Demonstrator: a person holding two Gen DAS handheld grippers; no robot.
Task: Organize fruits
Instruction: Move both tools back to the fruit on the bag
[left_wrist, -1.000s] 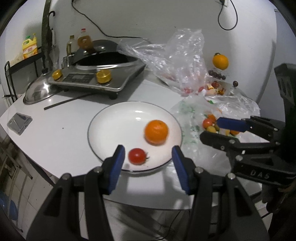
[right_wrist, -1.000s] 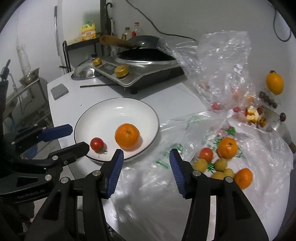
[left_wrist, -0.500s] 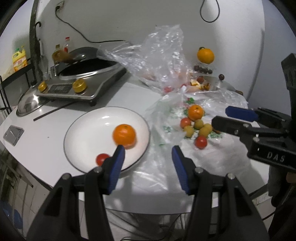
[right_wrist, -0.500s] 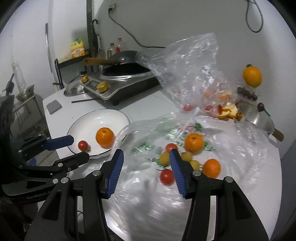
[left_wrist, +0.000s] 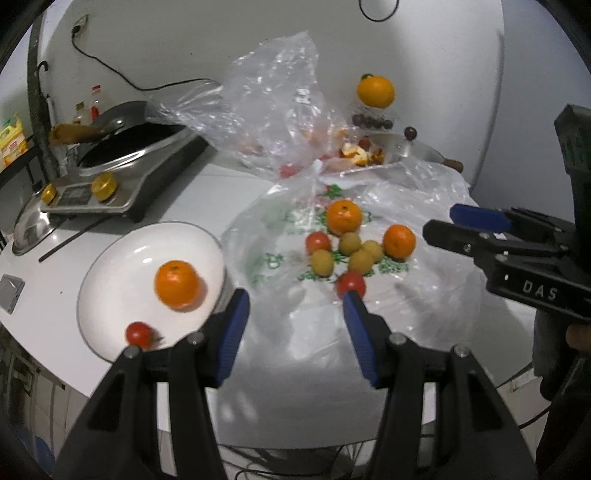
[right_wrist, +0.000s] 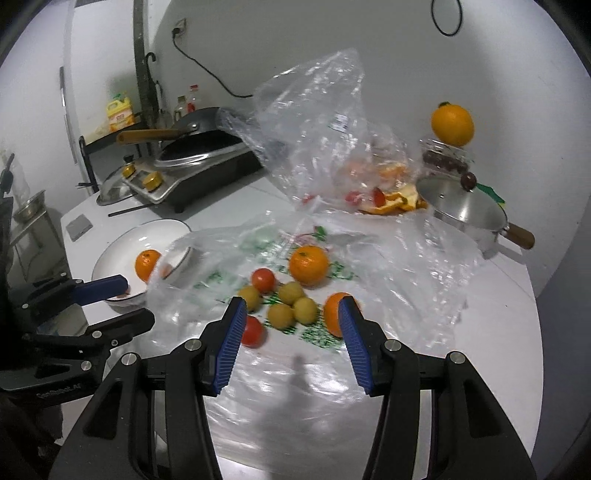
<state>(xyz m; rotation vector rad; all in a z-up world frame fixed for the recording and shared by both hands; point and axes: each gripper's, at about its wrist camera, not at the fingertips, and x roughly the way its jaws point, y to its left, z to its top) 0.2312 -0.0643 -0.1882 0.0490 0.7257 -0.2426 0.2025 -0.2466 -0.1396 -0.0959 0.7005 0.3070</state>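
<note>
A white plate (left_wrist: 110, 266) holds an orange (left_wrist: 176, 283) and a red tomato (left_wrist: 139, 334); the plate also shows in the right wrist view (right_wrist: 122, 251). On a flat plastic bag (left_wrist: 424, 295) lie two oranges (left_wrist: 343, 217), two tomatoes (left_wrist: 351, 284) and several small yellow-green fruits (left_wrist: 360, 260). The same pile shows in the right wrist view (right_wrist: 291, 293). My left gripper (left_wrist: 295, 306) is open and empty, above the bag's near edge. My right gripper (right_wrist: 291, 317) is open and empty, just before the fruit pile.
A cooker with a wok (left_wrist: 122, 166) stands at the back left. A crumpled clear bag (left_wrist: 273, 107), orange peel (right_wrist: 395, 199), a steel pot with lid (right_wrist: 461, 206) and an orange on a jar (right_wrist: 452, 125) stand at the back. The table edge is close below.
Both grippers have swung right, from over the plate toward the fruit pile on the bag. Both stayed open and empty.
</note>
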